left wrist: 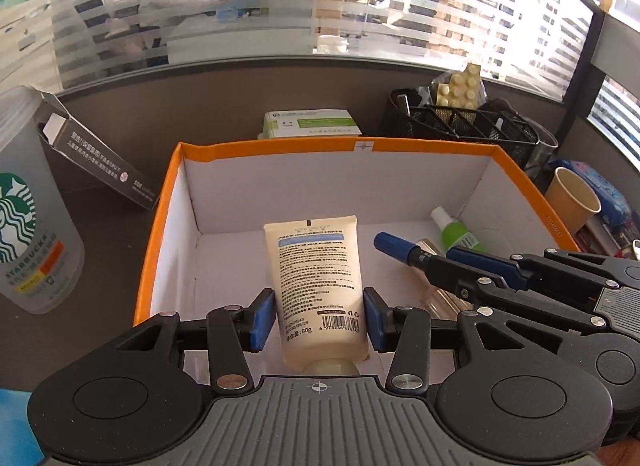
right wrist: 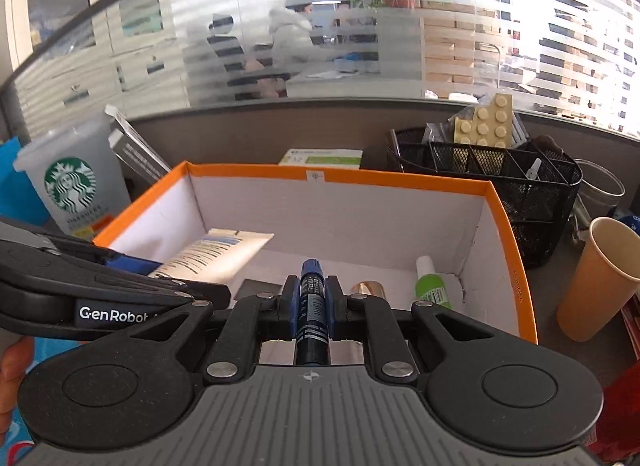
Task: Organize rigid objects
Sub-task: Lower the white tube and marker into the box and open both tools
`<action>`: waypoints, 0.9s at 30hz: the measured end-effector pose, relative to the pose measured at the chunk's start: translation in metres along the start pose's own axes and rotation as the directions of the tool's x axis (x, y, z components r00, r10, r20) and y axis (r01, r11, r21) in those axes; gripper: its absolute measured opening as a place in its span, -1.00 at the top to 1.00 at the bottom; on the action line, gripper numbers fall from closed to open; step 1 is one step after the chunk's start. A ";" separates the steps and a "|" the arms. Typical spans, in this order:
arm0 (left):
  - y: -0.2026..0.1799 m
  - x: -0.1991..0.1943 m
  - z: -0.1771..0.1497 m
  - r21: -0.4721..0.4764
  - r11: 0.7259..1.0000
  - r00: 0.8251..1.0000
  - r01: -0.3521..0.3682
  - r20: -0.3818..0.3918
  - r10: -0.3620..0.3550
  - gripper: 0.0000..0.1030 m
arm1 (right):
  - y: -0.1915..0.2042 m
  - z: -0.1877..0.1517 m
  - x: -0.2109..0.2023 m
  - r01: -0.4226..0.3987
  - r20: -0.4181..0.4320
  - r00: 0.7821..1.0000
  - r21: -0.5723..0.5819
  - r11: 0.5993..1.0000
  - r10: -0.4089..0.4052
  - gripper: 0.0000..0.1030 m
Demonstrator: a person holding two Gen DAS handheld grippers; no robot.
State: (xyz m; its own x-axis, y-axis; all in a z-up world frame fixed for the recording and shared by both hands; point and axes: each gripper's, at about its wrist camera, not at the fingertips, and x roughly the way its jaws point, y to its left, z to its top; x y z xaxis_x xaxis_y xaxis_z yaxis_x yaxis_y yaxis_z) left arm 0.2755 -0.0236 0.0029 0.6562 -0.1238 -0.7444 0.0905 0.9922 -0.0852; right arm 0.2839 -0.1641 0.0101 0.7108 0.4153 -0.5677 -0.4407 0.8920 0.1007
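An orange-rimmed white cardboard box (left wrist: 360, 144) (right wrist: 400, 181) sits in front of both grippers. My left gripper (left wrist: 318, 316) is shut on a cream tube (left wrist: 316, 282), held over the box; the tube also shows in the right wrist view (right wrist: 216, 254). My right gripper (right wrist: 312, 302) is shut on a blue marker (right wrist: 312, 298), held over the box; the marker also shows in the left wrist view (left wrist: 400, 248). A green bottle (left wrist: 456, 231) (right wrist: 430, 286) and a clear amber bottle (left wrist: 444, 298) (right wrist: 368, 290) lie in the box at the right.
A Starbucks cup (left wrist: 24, 217) (right wrist: 72, 181) and a grey carton (left wrist: 96, 157) stand left of the box. A green-white packet (left wrist: 310, 123) lies behind it. A black mesh organiser (left wrist: 460, 121) (right wrist: 500, 173) and a paper cup (left wrist: 570, 193) (right wrist: 596, 278) stand at the right.
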 end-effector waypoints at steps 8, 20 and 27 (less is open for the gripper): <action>0.001 0.011 0.001 0.006 0.999 0.999 -0.038 -0.006 0.038 0.14 | 0.003 0.001 0.016 0.036 -0.036 0.999 -0.029 0.999 -0.037 0.76; 0.001 0.028 0.007 0.017 0.996 0.996 -0.087 -0.029 0.088 0.14 | 0.005 0.007 0.036 0.080 -0.125 0.988 -0.099 0.992 -0.092 0.75; -0.002 0.029 0.008 0.041 0.993 0.993 -0.109 -0.040 0.110 0.13 | 0.013 0.011 0.047 0.094 -0.212 0.968 -0.192 0.977 -0.135 0.70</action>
State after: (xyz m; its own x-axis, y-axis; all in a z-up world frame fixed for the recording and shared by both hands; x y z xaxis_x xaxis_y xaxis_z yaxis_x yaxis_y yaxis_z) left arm 0.3000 -0.0291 -0.0135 0.6315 -0.0131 -0.7753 0.0494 0.9985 0.0234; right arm 0.3180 -0.1313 -0.0060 0.6309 0.2440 -0.7365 -0.4692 0.8760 -0.1117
